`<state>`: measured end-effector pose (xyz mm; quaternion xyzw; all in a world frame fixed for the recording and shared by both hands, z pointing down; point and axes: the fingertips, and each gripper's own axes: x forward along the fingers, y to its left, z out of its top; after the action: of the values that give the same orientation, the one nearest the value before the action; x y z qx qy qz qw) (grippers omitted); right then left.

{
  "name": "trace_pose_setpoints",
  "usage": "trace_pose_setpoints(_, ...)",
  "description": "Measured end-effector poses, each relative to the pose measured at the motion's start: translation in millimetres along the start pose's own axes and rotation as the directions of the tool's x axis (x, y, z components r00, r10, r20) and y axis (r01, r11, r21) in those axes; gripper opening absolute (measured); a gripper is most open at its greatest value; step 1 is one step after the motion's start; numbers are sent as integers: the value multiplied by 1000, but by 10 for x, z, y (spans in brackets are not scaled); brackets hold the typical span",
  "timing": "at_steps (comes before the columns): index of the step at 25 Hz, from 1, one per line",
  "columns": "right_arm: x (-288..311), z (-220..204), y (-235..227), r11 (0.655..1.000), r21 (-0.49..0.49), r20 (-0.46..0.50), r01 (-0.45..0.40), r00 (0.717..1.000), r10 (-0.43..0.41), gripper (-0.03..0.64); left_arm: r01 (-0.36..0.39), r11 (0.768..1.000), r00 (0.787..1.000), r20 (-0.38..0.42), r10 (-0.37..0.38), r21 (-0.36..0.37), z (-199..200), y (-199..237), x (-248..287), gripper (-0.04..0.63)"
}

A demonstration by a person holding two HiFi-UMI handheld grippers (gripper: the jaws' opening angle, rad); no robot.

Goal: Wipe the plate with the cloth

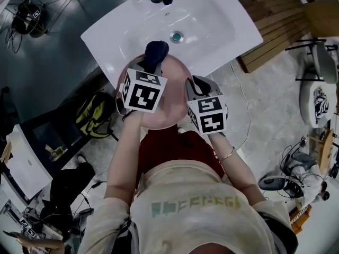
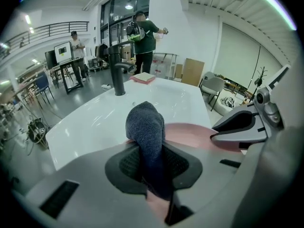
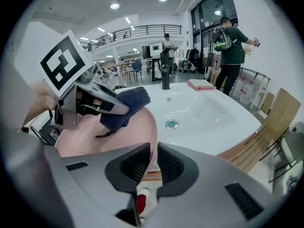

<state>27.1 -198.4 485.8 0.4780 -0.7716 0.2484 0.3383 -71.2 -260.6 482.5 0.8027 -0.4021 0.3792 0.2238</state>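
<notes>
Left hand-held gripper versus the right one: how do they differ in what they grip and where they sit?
The left hand-held gripper is shut on the dark blue cloth; the right hand-held gripper is shut on the rim of the pink plate. The left reaches over the plate's face; the right sits at its edge. Both are shut.

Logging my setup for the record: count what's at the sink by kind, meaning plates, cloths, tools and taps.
pink plate: 1
blue cloth: 1
tools: 2, left tool gripping the cloth, right tool gripping the plate's rim
black tap: 1
Total: 5
</notes>
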Motion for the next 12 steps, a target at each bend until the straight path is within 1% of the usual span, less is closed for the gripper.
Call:
trace_pose_setpoints(5, -9, -8, 30, 1000, -10, 0, 1, 1000, -1, 72, -49, 999, 999, -14, 49, 10, -74, 135, -84, 80)
trace_pose_setpoints(9, -21, -23, 45, 1000, -14, 2, 5, 1000, -5, 72, -84, 996, 996, -17, 84, -5, -145, 245, -170, 80)
trace_pose_setpoints(12, -35, -21, 55, 1000, -10, 3, 7, 1000, -7, 72, -102, 994, 995, -12, 102, -34, -192, 316, -251, 80)
